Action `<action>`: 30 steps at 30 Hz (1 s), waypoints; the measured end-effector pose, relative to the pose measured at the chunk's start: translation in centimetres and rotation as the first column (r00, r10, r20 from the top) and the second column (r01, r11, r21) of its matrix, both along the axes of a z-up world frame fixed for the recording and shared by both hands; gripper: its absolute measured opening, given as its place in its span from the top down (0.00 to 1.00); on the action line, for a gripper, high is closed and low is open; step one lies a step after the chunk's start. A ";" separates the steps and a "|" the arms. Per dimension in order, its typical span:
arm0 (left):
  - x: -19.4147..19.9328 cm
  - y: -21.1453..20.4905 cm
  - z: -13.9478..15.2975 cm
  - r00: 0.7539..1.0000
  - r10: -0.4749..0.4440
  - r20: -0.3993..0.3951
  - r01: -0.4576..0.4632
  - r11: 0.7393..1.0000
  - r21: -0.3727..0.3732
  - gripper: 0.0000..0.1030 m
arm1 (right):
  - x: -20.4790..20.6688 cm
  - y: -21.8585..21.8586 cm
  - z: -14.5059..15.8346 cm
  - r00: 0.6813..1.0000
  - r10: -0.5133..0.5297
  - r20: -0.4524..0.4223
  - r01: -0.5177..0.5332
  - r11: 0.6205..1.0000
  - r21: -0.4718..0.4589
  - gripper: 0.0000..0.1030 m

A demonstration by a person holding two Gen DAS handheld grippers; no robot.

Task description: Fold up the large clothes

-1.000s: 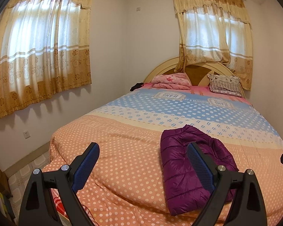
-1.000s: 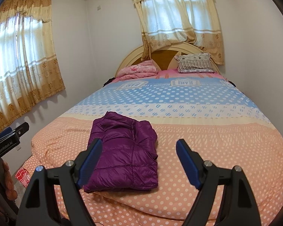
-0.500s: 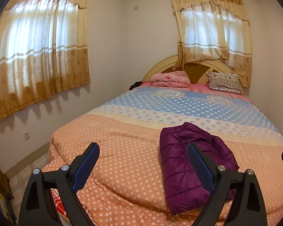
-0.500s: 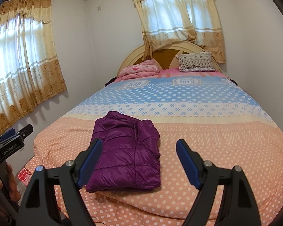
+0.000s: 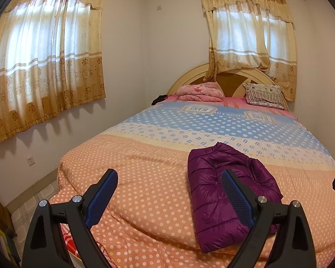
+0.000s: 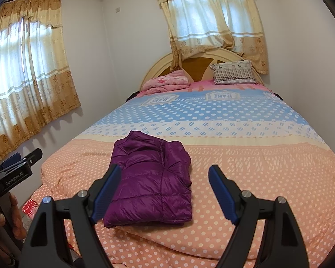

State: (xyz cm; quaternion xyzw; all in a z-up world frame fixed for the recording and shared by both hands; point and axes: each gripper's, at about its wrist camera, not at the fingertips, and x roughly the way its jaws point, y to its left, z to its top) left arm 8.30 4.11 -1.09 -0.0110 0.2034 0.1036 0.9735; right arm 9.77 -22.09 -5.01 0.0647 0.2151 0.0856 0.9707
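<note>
A purple jacket (image 6: 151,183) lies folded on the orange dotted part of the quilt (image 6: 268,178), near the foot of the bed. The left gripper (image 5: 169,192) and right gripper (image 6: 165,185) both hang above the bed's near edge with jaws spread wide, empty, clear of the jacket.

I see a small bedroom with plain white walls (image 5: 122,44). A wide bed (image 6: 256,156) fills most of it, its cover dotted in peach near me and blue farther off. At the far end stands a rounded headboard (image 6: 196,63) with two pillows. Daylight glows through gold curtains (image 5: 44,55) on the left wall and the far wall. Pale floor tiles (image 5: 33,203) show at near left.
</note>
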 end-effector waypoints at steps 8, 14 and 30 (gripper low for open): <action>0.5 -0.1 -0.6 0.999 -0.043 -0.030 0.042 0.999 -0.003 0.09 | 0.1 0.1 -0.1 1.000 0.000 -0.001 0.000 1.000 -0.001 0.20; 0.6 -0.1 -0.6 0.999 -0.034 -0.029 0.034 0.999 -0.009 0.09 | 0.0 0.0 -0.1 1.000 0.003 0.000 -0.003 1.000 0.000 0.20; 0.6 0.2 -0.9 0.999 -0.020 -0.030 0.021 1.000 0.011 0.09 | 0.2 -0.2 0.2 1.000 0.025 0.001 -0.025 1.000 -0.004 0.20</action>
